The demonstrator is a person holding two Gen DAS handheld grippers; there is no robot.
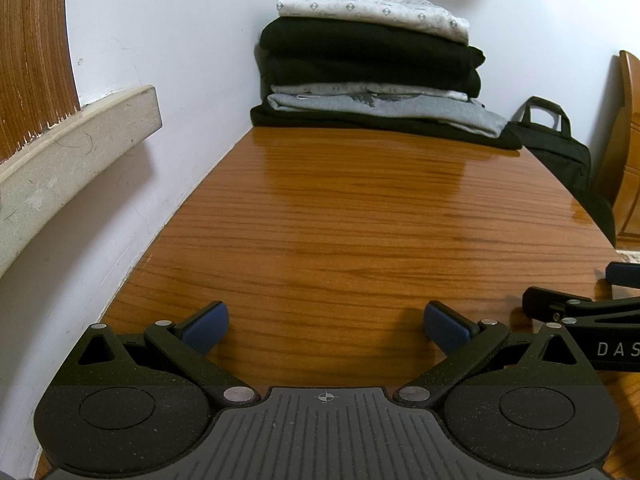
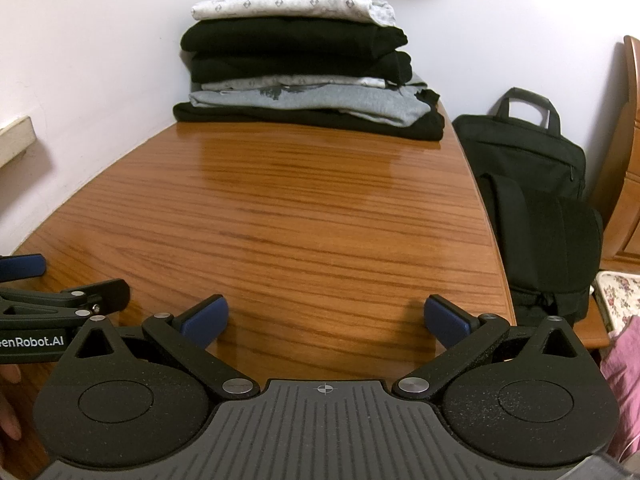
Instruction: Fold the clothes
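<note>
Both tools idle and empty: left gripper (image 1: 326, 328) jaws spread wide over bare wood, right gripper (image 2: 326, 326) same, wide apart, nothing between the blue pads (image 2: 204, 326). They sit side by side, low over the near end of the wooden table (image 1: 340, 220). The clothes are a folded stack (image 1: 372, 68) at the far end of the table, pushed toward the wall corner, well apart from both grippers. Stack order top down: white patterned garment (image 1: 372, 10), two thick black ones, a thin light patterned layer, a grey top with dark print (image 1: 380, 106), a black piece at the bottom. All looks already folded; no loose garment is visible on the table, so the next piece probably comes from out of view, maybe the pink cloth (image 2: 624, 380) at the right edge, can't tell what it is. Handling guess: fabric is soft, light, floppy, and won't hold shape; the black knits look heavier and bulkier. Best to pinch at hems, shoulders or corners with both grippers and keep the edge taut. The glossy tabletop likely lets cloth slide. Around: black bag (image 2: 528, 200) leaning beside the table's right side, wooden furniture (image 2: 628, 160) behind it, floral cloth (image 2: 618, 296) lower right, stone ledge (image 1: 76, 148) on the left wall. Middle of the table is free, nothing blocks the work; only the tall stack could topple if bumped.
</note>
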